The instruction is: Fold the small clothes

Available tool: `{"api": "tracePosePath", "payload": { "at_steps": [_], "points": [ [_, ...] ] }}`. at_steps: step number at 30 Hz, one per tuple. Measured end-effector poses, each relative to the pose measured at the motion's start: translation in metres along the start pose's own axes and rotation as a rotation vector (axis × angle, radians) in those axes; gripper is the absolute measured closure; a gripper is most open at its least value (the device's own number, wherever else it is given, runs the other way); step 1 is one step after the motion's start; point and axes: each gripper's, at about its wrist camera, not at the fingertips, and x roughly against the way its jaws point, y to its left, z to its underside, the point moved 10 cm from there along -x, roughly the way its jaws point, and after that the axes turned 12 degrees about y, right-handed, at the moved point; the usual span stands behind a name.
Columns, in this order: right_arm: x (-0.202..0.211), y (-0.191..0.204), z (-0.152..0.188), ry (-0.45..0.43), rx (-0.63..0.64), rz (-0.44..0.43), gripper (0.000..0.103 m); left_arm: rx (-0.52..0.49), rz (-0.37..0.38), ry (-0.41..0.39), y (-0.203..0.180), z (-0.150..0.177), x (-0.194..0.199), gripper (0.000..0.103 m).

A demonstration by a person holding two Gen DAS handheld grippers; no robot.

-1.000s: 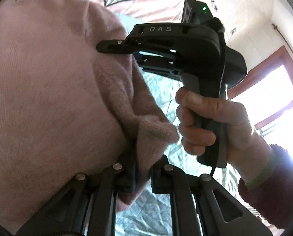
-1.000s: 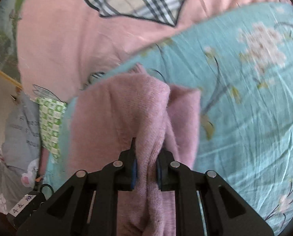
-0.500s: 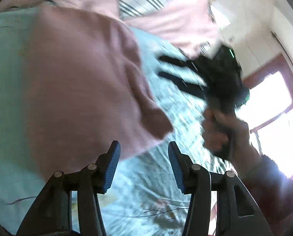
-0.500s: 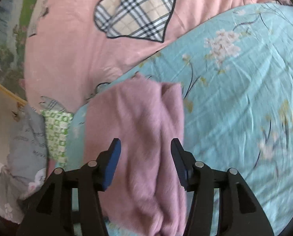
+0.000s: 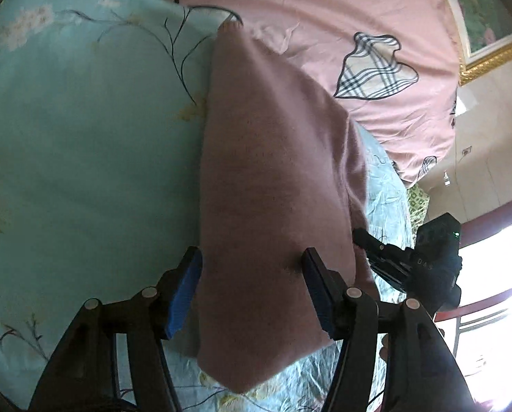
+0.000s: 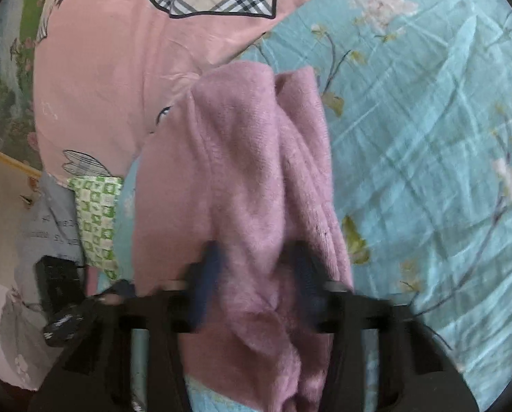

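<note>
There is one fuzzy pink sweater [image 5: 276,185], one blue flowery sheet [image 5: 84,137], one pink blanket [image 5: 376,10], and two claws.

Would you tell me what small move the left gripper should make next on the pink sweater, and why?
Probably close the left gripper on the near edge of the pink sweater. Its jaws have just been opening and now straddle the fabric without pinching it, while the right gripper has just been closing around its own bunch of cloth on the blue floral sheet.

We look down along each gripper's fingers, close over the bed. Both views share the pink garment [image 5: 273,206] [image 6: 242,178] and blue floral sheet [image 5: 84,137] [image 6: 427,137], seen from opposite sides.
</note>
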Motion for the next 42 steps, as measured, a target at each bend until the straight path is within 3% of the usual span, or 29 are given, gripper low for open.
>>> {"api": "tracePosePath", "payload": {
  "at_steps": [2,5,7,11,14,19,23,27,30,33,35,37,39,42],
  "points": [
    [0.005,0.006,-0.001,-0.010,0.011,-0.010,0.093,-0.012,0.003,-0.002,-0.005,0.005,0.002,0.042],
    [0.046,0.018,-0.010,-0.113,0.036,-0.033,0.094,-0.059,-0.031,0.006,-0.018,0.009,-0.004,0.041],
    [0.059,0.012,-0.014,-0.135,0.044,0.000,0.095,-0.073,-0.050,0.026,-0.019,0.012,-0.011,0.040],
    [0.035,-0.017,-0.011,-0.056,0.025,0.091,0.095,-0.056,-0.095,0.059,-0.011,0.017,-0.024,0.038],
    [0.010,-0.034,-0.004,-0.017,0.033,0.171,0.095,-0.033,-0.074,0.077,-0.005,0.016,-0.032,0.036],
    [0.007,-0.041,-0.003,-0.043,-0.005,0.181,0.094,-0.068,-0.104,0.055,-0.012,0.013,-0.021,0.038],
    [0.030,-0.025,-0.008,-0.080,0.024,0.255,0.083,-0.100,-0.117,-0.011,-0.022,-0.003,0.005,0.039],
    [0.056,0.010,-0.036,-0.198,0.084,0.216,0.083,-0.099,-0.094,-0.098,-0.033,-0.039,0.024,0.039],
    [0.034,0.046,-0.060,-0.148,0.151,0.097,0.083,-0.105,-0.086,-0.119,-0.040,-0.063,0.020,0.039],
    [-0.002,0.060,-0.081,-0.088,0.210,0.078,0.083,-0.100,-0.184,-0.111,-0.031,-0.089,0.003,0.048],
    [-0.022,0.050,-0.097,-0.069,0.193,0.115,0.083,-0.048,-0.261,-0.084,-0.012,-0.107,-0.015,0.050],
    [-0.032,0.029,-0.113,-0.076,0.136,0.137,0.088,-0.009,-0.269,-0.058,0.009,-0.115,-0.026,0.049],
    [-0.037,0.005,-0.128,-0.098,0.051,0.120,0.100,-0.006,-0.252,-0.062,0.015,-0.120,-0.032,0.048],
    [-0.039,-0.007,-0.137,-0.102,-0.013,0.031,0.100,-0.014,-0.253,-0.066,0.013,-0.122,-0.029,0.048]
  ]
}}
